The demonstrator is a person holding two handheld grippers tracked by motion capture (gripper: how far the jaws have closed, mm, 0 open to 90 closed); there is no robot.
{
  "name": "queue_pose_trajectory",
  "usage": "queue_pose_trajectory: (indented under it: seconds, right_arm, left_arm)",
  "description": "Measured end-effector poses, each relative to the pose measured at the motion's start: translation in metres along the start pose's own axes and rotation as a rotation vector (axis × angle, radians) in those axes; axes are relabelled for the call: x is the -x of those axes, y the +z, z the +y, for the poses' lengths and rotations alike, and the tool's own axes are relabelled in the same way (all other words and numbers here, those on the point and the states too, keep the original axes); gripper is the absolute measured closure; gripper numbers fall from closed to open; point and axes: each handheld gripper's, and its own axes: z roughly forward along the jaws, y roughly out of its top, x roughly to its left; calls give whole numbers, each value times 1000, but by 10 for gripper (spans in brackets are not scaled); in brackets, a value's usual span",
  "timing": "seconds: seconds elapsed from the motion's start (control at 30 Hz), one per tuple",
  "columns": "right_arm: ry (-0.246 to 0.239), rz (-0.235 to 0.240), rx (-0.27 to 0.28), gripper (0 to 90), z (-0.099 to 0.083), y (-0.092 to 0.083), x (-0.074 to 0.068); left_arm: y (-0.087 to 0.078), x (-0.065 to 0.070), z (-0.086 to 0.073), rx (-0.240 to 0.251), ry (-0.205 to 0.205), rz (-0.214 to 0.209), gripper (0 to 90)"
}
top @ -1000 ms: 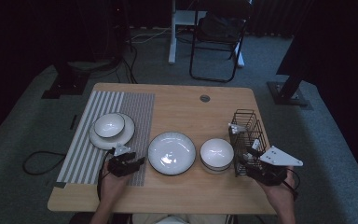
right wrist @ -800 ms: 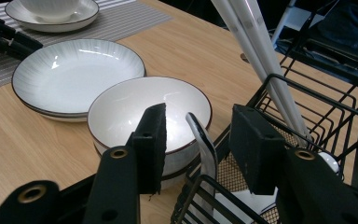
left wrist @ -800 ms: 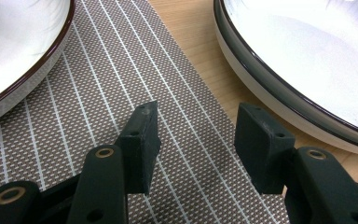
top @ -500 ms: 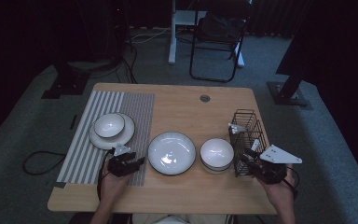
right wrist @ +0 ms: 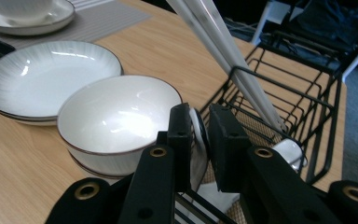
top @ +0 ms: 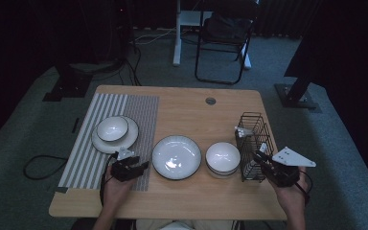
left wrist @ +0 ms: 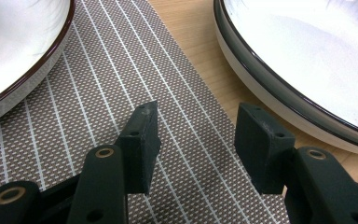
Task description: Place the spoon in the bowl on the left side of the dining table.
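Step in hand: lifting a utensil out of the wire rack [top: 254, 132] at the right, near side of the table [top: 182, 105]. R gripper [right wrist: 200, 116] is narrow: its jaws have just been closing, and the pads now sit on a white, dark-edged handle [right wrist: 198, 127], prob. a ceramic spoon, standing at the near edge of the rack beside the bowl [right wrist: 116, 116]. Before you lift, check the handle is centred in the pads and not caught by one corner; glazed ware is likely slippery, so keep the grip firm and even. Pull straight up along the handle's own axis, w/o twisting, so it doesn't snag the rack wires. Watch the white chopsticks [right wrist: 223, 42] leaning across the rack just right of the jaws: a sideways pull could knock them or tip the rack. Keep clear of the bowl rim on the left, which lies very close to the jaw. If the rack starts to rise w/ the handle, stop and re-seat. L gripper [left wrist: 193, 130] is wide and holds nothing; it hovers low over the striped placemat [left wrist: 121, 70], between the plate-and-bowl set [top: 114, 132] on its left and the large plate [top: 176, 157] on its right. Keep it parked there, or use it to steady the rack if req'd. Markings: no brand, label or legible writing on the crockery, rack, mat or grippers.
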Motion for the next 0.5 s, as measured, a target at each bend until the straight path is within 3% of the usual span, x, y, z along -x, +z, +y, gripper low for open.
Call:
queue_pose_trajectory:
  seconds: [0.13, 0.5]
  right_arm:
    - [22, -7, -7, 819, -3, 2, 3]
    - [26, -3, -24, 829, -3, 5, 7]
  left_arm:
    - [0, 0, 0, -1, 1, 0, 508]
    - [0, 0, 0, 0, -2, 0, 508]
